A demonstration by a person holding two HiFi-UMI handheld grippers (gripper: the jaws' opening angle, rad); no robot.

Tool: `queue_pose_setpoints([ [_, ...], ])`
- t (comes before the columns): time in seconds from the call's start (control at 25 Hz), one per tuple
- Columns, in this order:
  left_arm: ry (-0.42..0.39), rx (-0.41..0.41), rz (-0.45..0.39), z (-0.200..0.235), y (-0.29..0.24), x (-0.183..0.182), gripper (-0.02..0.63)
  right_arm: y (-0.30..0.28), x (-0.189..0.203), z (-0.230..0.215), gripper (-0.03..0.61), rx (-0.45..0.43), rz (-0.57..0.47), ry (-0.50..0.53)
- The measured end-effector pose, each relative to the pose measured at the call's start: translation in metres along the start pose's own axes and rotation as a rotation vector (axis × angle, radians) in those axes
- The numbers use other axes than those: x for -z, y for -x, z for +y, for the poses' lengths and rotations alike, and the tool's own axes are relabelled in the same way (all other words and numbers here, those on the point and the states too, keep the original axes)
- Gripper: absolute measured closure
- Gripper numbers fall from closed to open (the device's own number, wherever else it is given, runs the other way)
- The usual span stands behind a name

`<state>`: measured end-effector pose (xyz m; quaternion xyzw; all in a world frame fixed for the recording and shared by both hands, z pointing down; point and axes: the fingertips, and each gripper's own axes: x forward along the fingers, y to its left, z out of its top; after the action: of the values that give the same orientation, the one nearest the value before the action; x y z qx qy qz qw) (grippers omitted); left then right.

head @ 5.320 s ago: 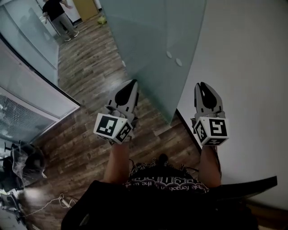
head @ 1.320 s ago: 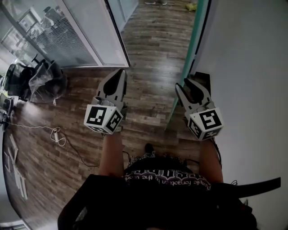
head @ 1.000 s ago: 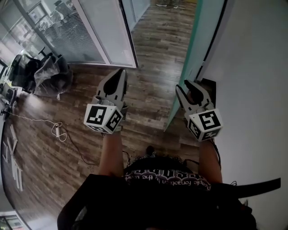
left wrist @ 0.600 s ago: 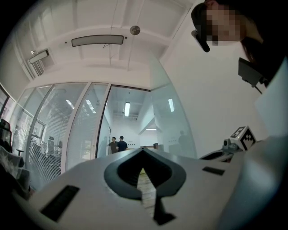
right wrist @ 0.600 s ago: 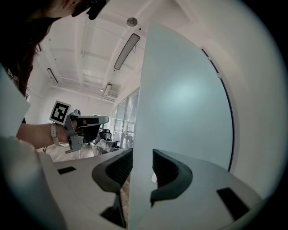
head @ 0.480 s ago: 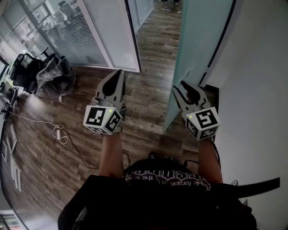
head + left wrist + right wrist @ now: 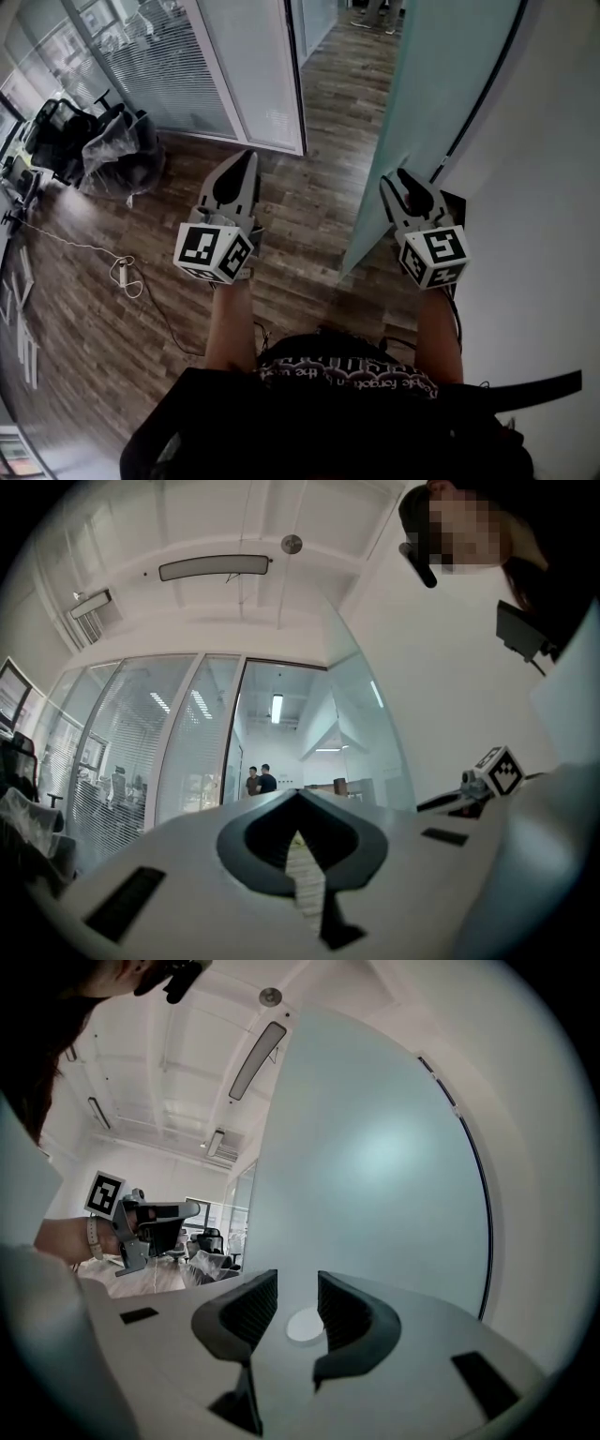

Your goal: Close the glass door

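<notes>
The frosted teal glass door (image 7: 422, 112) stands ajar beside the white wall, its lower corner near my right hand. My right gripper (image 7: 401, 180) is open and sits on the wall side of the door. In the right gripper view (image 7: 297, 1283) the jaws face the door leaf (image 7: 375, 1166) at close range. A round white fitting (image 7: 305, 1326) on the glass shows in the gap between them. My left gripper (image 7: 246, 157) is shut and empty over the wooden floor, left of the door. Its view (image 7: 298, 794) looks past the door (image 7: 361, 742) down a corridor.
A glass partition with blinds (image 7: 169, 66) runs along the far left. Chairs under plastic (image 7: 103, 145) stand by it, and a cable (image 7: 122, 272) lies on the wooden floor (image 7: 309, 187). The white wall (image 7: 544, 187) fills the right. Two people (image 7: 260, 780) stand far down the corridor.
The door now shows a wider face in the head view than a second ago. My right gripper has shifted slightly right along it. The left gripper has hardly moved.
</notes>
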<state>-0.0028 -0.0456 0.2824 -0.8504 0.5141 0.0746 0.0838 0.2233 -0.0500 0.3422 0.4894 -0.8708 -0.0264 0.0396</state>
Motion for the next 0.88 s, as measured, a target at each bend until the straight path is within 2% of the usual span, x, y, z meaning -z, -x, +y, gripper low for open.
queue_pose_setpoints([
  [0.44, -0.004, -0.013, 0.022, 0.042, -0.009, 0.015, 0.612, -0.045, -0.003, 0.009, 0.459, -0.030, -0.010, -0.014],
  [0.88, -0.004, -0.090, 0.044, 0.083, 0.001, 0.023, 0.612, -0.098, -0.008, 0.016, 0.459, -0.040, -0.024, -0.025],
])
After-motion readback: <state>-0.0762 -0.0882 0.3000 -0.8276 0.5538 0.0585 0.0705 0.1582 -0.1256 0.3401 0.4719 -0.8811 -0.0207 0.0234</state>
